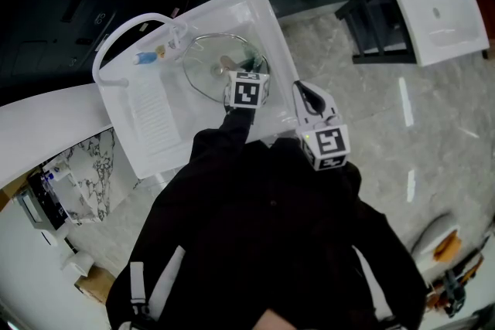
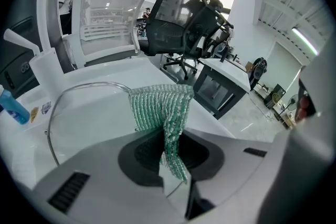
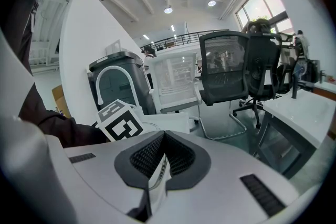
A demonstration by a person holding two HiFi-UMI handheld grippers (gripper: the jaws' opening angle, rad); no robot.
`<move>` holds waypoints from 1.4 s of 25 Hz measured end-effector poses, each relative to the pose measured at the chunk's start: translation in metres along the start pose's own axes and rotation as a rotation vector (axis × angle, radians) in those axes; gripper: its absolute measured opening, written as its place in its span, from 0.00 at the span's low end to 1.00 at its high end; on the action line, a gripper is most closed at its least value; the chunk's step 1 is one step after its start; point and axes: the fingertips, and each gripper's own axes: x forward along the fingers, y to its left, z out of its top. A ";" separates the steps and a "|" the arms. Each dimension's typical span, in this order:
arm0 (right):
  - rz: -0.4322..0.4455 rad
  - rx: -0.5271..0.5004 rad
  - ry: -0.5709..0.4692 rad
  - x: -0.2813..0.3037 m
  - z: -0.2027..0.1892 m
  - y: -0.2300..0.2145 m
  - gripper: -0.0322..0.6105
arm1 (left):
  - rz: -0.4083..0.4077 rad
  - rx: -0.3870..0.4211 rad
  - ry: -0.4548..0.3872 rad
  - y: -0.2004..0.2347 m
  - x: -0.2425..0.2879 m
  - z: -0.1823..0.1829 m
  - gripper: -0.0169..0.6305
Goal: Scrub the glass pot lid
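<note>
The glass pot lid [image 1: 203, 64] lies in the white sink [image 1: 267, 11]. Its clear rim [image 2: 63, 99] curves across the left of the left gripper view. My left gripper [image 1: 238, 75] reaches over the lid and is shut on a green mesh scrub cloth [image 2: 160, 107], which sticks out ahead of the jaws above the glass. In the head view the cloth [image 1: 252, 58] shows at the lid's right side. My right gripper [image 1: 299, 91] is by the sink's right rim, apart from the lid, jaws shut with nothing held [image 3: 157, 165].
A curved white faucet [image 1: 128, 25] arches over the sink's left side, with a small blue bottle [image 1: 145, 56] beside it. Black office chairs [image 2: 184, 18] and desks stand beyond the sink. A marble floor [image 1: 402, 104] lies to the right.
</note>
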 end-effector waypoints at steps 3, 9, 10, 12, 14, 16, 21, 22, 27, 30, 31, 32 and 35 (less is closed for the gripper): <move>-0.008 0.004 -0.007 -0.003 -0.001 0.000 0.05 | -0.001 0.001 0.002 -0.003 -0.001 -0.002 0.12; -0.007 -0.007 0.008 -0.010 -0.004 0.002 0.05 | -0.025 -0.017 -0.007 -0.010 -0.001 -0.004 0.12; -0.008 -0.010 0.010 -0.011 -0.005 0.002 0.05 | -0.031 -0.018 -0.007 -0.012 -0.001 -0.004 0.12; -0.013 -0.009 0.011 -0.013 -0.006 0.003 0.05 | -0.041 -0.020 -0.007 -0.016 -0.001 -0.005 0.12; -0.009 -0.015 0.020 -0.014 -0.006 0.004 0.05 | -0.049 -0.022 -0.007 -0.018 -0.003 -0.007 0.12; -0.005 -0.023 0.024 -0.013 -0.007 0.007 0.05 | -0.062 -0.023 -0.018 -0.021 -0.007 -0.007 0.12; 0.011 -0.038 0.021 -0.011 -0.003 0.022 0.05 | -0.081 -0.007 -0.061 -0.020 -0.026 -0.010 0.12; 0.015 -0.041 0.020 -0.010 -0.001 0.026 0.05 | -0.085 -0.007 -0.071 -0.018 -0.031 -0.010 0.12; 0.037 -0.068 0.003 -0.002 0.009 0.048 0.05 | -0.075 0.014 -0.112 0.003 -0.057 -0.011 0.12; 0.061 -0.102 0.003 0.002 0.013 0.062 0.05 | -0.049 0.017 -0.113 0.026 -0.068 -0.020 0.12; 0.064 -0.108 0.004 0.004 0.014 0.066 0.05 | -0.039 0.012 -0.112 0.035 -0.071 -0.023 0.12; 0.066 -0.112 0.004 0.005 0.015 0.069 0.05 | -0.029 0.007 -0.111 0.044 -0.074 -0.027 0.12; 0.063 -0.109 -0.005 0.008 0.019 0.077 0.05 | 0.008 -0.023 -0.117 0.072 -0.085 -0.037 0.12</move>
